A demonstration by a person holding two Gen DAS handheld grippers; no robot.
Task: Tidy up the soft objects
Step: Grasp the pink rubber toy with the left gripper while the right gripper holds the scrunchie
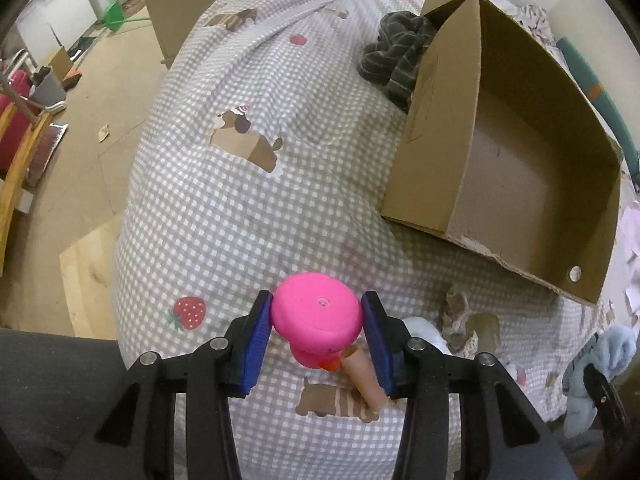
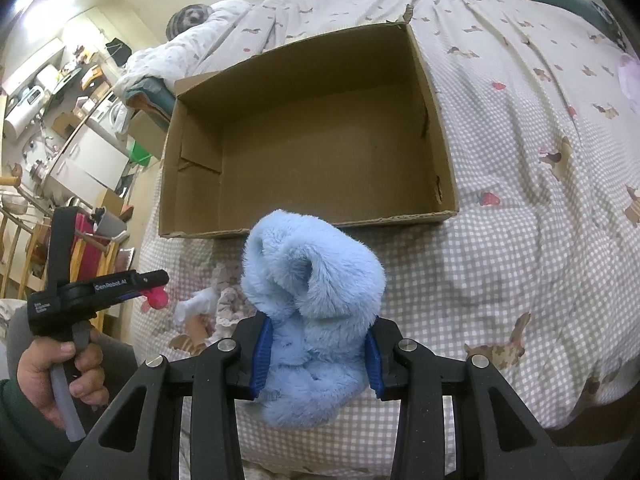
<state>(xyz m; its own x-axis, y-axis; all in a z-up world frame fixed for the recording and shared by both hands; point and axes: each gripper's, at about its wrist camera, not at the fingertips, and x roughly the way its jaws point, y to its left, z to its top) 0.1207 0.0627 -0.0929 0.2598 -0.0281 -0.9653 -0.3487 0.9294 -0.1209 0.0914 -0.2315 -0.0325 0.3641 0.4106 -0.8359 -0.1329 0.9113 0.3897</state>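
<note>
My left gripper is shut on a pink rubber duck, held just above the checked bedspread; it also shows in the right wrist view. My right gripper is shut on a fluffy light-blue plush, held in front of the near wall of an open cardboard box. The box's inside shows nothing but its bare floor. In the left wrist view the box lies ahead to the right, and the blue plush is at the far right.
A dark striped garment lies behind the box. A doll with lace cloth lies on the bed between the grippers. The bed edge drops to the floor on the left, with a wooden board and furniture.
</note>
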